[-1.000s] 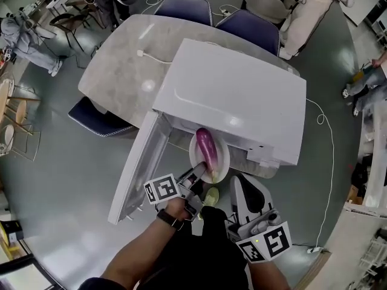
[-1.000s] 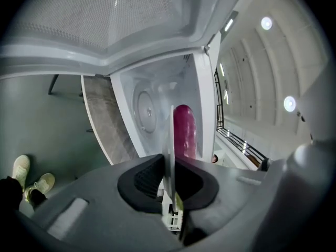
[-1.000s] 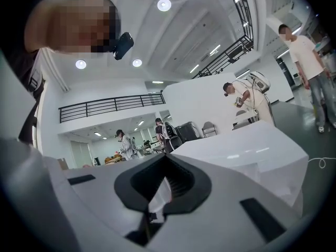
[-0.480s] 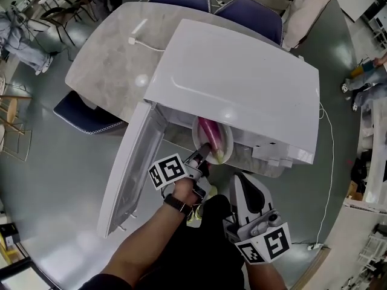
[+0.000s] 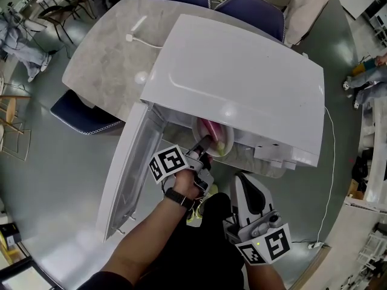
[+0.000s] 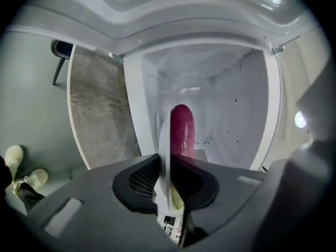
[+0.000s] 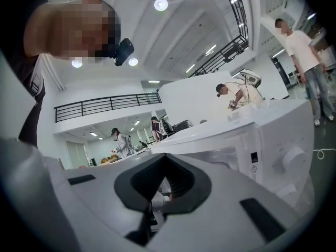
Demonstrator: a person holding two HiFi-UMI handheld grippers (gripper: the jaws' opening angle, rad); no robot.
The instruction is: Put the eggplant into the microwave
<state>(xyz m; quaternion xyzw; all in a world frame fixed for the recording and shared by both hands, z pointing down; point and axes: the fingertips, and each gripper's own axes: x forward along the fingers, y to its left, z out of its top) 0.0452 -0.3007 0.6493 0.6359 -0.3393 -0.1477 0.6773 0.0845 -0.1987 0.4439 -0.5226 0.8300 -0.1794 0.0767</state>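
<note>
A purple eggplant (image 5: pixel 210 129) lies on a pale plate (image 5: pixel 225 142) at the mouth of the white microwave (image 5: pixel 242 83); the microwave's top edge hides the far half of both. My left gripper (image 5: pixel 204 145) is shut on the plate's near rim. In the left gripper view the plate (image 6: pixel 164 140) stands edge-on between the jaws of the left gripper (image 6: pixel 167 177), with the eggplant (image 6: pixel 182 130) in front of the open white cavity (image 6: pixel 231 109). My right gripper (image 5: pixel 240 181) hangs low beside the microwave's front right, shut and holding nothing.
The microwave door (image 5: pixel 130 174) swings wide open to the left. The microwave stands on a grey marble-look table (image 5: pixel 103 59) with blue chairs (image 5: pixel 251 11) round it. A white cable (image 5: pixel 330 162) trails over the floor on the right. People stand at the room's edges.
My left gripper has carried the plate and eggplant forward and lower, into the microwave's opening, so the top edge now covers more of them. The right gripper has sunk a little.
</note>
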